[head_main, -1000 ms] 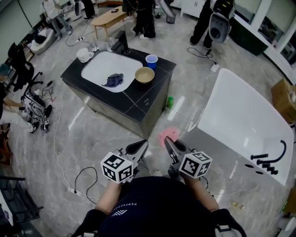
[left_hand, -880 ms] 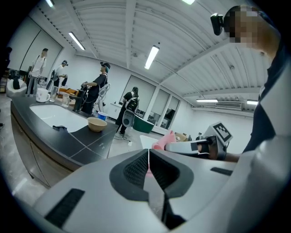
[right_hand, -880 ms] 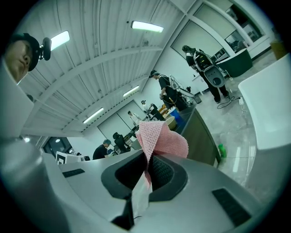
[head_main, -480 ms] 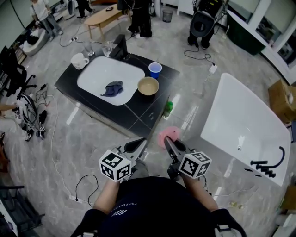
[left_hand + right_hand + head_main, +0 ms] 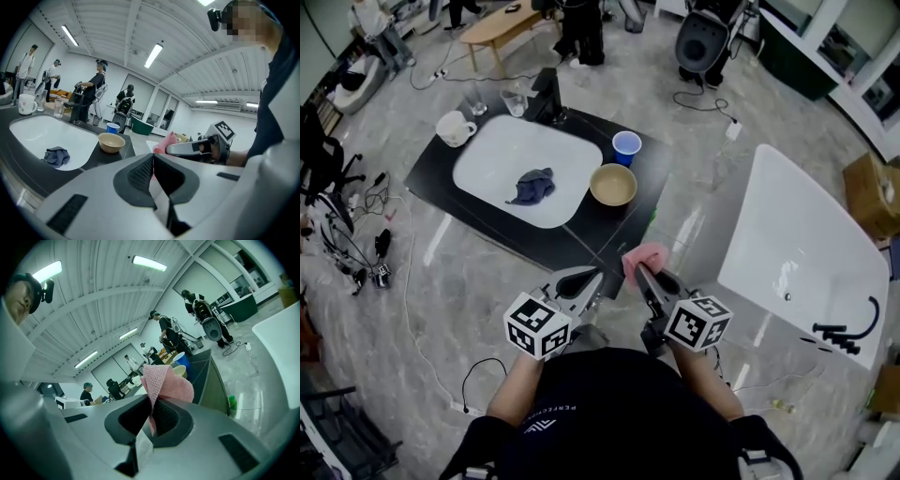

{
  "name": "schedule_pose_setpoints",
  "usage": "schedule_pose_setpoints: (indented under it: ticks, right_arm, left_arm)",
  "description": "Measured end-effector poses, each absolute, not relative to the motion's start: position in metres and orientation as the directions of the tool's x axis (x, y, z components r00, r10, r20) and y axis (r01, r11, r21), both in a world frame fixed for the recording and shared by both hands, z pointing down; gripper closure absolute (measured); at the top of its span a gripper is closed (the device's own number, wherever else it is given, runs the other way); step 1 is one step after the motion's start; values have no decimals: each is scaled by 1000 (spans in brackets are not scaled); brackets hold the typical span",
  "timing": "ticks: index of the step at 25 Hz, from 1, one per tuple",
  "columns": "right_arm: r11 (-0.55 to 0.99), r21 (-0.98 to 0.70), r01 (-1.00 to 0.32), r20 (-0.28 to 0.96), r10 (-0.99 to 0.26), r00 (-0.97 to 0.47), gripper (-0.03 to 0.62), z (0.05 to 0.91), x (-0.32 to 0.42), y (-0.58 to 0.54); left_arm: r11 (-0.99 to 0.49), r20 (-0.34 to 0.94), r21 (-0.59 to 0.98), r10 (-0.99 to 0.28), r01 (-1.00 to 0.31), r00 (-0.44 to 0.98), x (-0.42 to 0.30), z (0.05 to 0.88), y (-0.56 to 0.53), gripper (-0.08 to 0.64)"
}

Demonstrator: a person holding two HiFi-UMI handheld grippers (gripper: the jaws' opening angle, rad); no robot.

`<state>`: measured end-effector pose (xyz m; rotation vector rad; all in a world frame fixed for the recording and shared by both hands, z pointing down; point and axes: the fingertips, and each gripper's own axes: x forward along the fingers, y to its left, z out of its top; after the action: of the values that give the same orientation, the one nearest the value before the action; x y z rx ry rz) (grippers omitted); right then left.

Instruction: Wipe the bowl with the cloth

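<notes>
A tan bowl (image 5: 613,185) stands on the black counter (image 5: 600,230) to the right of the white sink basin, and shows too in the left gripper view as the bowl (image 5: 111,142). My right gripper (image 5: 639,275) is shut on a pink cloth (image 5: 645,257), which sticks up between its jaws; the pink cloth (image 5: 164,383) fills the middle of the right gripper view. My left gripper (image 5: 592,278) is shut with nothing between its jaws. Both grippers hang just short of the counter's near edge.
A dark blue rag (image 5: 532,186) lies in the white sink basin (image 5: 497,159). A blue cup (image 5: 626,145) stands behind the bowl, a white mug (image 5: 452,127) and glasses at the counter's far left. A white bathtub (image 5: 811,253) is to the right. Cables lie on the floor at left.
The counter has come nearer in the head view as I move toward it. Both grippers keep their pose; the pink cloth stays in the right one.
</notes>
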<state>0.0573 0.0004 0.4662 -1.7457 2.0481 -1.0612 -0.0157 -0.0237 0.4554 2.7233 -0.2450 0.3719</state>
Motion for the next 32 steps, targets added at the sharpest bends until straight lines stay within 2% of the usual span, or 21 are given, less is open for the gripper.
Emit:
schedule_pose_setpoints:
  ticks: [14,22,32]
  right_arm:
    - [-71,-635,-769,310,-935,-170,549,471,55,-55]
    - [-114,-633,-766,341,-929,-143,550,478,76,-61]
    - [-30,-612,-790,387,-883,-266,549,478,110,-91]
  left_arm:
    - [-935,303,341,8,-101,953,-13,465,-72,549]
    - [-956,334,267,-23,-118,942,3,477,-99,549]
    - [-984,476,146,-22,-104,879,42,489,-123,549]
